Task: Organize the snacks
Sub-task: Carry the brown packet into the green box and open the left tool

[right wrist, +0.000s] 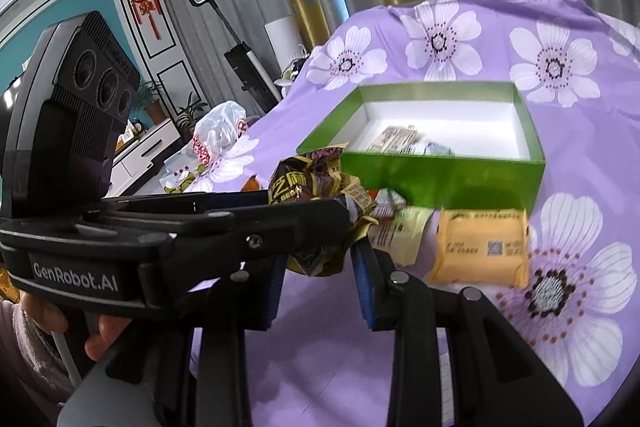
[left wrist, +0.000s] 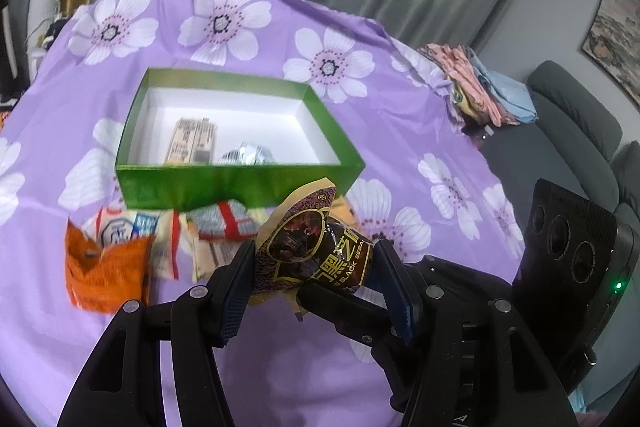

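A dark brown and gold black-sesame snack packet is held between both grippers above the purple flowered cloth. My left gripper is shut on it; the packet shows crumpled in the right wrist view too. My right gripper grips its lower end, crossing under the left gripper's fingers. A green box with a white inside stands just beyond, holding a tan packet and a silver one. Loose snacks lie before it: an orange packet, white ones, a yellow one.
A pile of folded cloths lies at the table's right edge, with a grey sofa beyond. A white plastic bag sits at the table's left edge. Curtains hang behind the table.
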### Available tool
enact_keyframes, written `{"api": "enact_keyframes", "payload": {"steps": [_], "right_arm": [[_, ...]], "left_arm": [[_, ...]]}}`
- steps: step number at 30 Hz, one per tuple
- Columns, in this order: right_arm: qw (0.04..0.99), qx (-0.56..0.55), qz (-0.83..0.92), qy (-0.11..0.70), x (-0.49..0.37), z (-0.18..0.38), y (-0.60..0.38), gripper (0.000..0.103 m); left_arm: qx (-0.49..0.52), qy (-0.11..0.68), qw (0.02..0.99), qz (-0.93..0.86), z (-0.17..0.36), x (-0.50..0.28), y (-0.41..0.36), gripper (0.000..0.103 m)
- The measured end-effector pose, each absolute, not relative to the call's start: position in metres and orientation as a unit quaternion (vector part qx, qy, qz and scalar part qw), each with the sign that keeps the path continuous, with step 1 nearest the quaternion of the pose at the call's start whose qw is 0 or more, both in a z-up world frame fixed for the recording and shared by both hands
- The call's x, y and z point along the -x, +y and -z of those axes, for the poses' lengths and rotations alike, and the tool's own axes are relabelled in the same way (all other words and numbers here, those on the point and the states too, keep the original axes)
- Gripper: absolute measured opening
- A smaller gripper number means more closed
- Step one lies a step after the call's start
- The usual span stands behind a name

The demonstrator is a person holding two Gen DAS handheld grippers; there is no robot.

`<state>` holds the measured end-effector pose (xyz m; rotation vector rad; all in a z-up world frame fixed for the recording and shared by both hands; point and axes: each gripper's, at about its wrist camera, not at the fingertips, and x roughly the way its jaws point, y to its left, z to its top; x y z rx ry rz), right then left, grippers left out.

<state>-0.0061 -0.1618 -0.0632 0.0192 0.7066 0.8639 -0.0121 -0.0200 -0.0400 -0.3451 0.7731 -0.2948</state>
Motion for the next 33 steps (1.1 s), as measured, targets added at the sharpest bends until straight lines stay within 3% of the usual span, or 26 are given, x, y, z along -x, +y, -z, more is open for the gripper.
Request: {"api": "enact_keyframes", "payload": {"steps": [20,26,33], "right_arm": [[0.877,0.007,-0.4,0.265,-0.085,-0.017,-0.143,0.032],[0.871,0.011,-0.4,0.286,-0.116,-0.008,-0.132,0.032],[0.848,0.008,-0.394,0.355,-0.143,0.048,-0.112,0.032]], "left_arm": [[0.151,0.329,0.918,0.161,-0.04,-0.085,0.001,0.059],[0.158,0.357,0.908,0.151,-0.016,-0.118,0.012,0.059],[0.189,0.419,0.878,0.132,0.045,-0.144,0.028,0.059]]}}
